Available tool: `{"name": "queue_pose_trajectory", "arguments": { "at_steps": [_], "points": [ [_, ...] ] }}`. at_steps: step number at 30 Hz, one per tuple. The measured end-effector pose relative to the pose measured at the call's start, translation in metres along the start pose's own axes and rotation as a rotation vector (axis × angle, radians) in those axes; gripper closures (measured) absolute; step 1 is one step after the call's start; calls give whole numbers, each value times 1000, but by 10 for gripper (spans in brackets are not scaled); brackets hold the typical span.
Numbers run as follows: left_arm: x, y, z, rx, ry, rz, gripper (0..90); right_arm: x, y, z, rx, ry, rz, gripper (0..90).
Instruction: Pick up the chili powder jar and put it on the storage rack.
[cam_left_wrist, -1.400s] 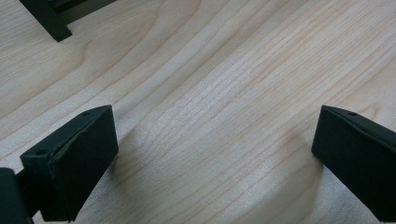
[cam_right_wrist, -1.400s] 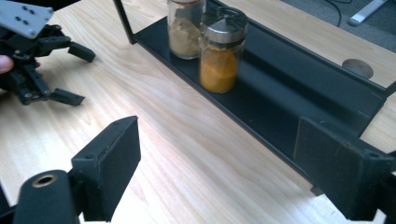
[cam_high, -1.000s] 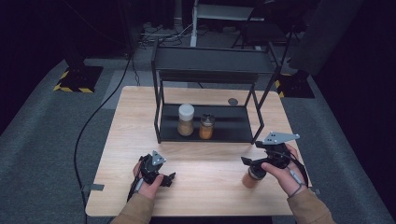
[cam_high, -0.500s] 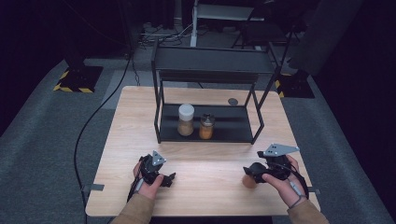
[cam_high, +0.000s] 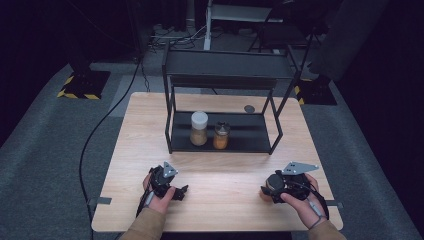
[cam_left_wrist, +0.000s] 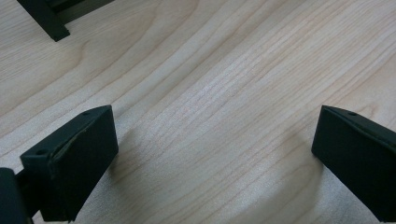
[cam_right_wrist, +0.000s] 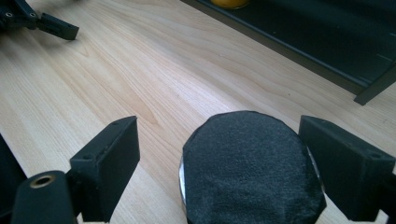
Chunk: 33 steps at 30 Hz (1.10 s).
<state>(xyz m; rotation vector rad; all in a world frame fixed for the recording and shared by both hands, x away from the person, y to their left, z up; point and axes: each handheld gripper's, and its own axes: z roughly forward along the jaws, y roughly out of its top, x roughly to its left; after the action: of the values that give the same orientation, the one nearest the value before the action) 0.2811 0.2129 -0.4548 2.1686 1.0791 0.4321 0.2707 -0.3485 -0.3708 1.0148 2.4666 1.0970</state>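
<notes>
Down between the right gripper's (cam_right_wrist: 219, 154) jaws sits a black-lidded jar (cam_right_wrist: 252, 168); the right jaw meets the lid's edge, the left jaw stands off with a gap, so the grip is not closed. Well off to its side, the left gripper (cam_left_wrist: 215, 154) gapes wide over bare desk (cam_left_wrist: 224, 70). Beyond both stands a black rack (cam_high: 225, 135) with two jars.
</notes>
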Motion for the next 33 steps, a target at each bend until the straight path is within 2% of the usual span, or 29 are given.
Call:
{"name": "queue_pose_trajectory", "arguments": {
  "at_steps": [3, 18, 21, 28, 33],
  "points": [
    [0, 0, 0, 1, -2, 3, 0, 3, -1, 2, 14, -20, -18, 152],
    [0, 0, 0, 0, -3, 4, 0, -2, -9, 14, 54, -34, -4, 193],
    [0, 0, 0, 1, -3, 5, 0, -3, -10, 17, 60, -29, 0, 194],
    [0, 0, 0, 0, -3, 4, 0, -6, -9, 23, 89, -15, -15, 258],
    [0, 0, 0, 1, -3, 4, 0, -8, -10, 28, 100, -12, -4, 265]
  ]
}}
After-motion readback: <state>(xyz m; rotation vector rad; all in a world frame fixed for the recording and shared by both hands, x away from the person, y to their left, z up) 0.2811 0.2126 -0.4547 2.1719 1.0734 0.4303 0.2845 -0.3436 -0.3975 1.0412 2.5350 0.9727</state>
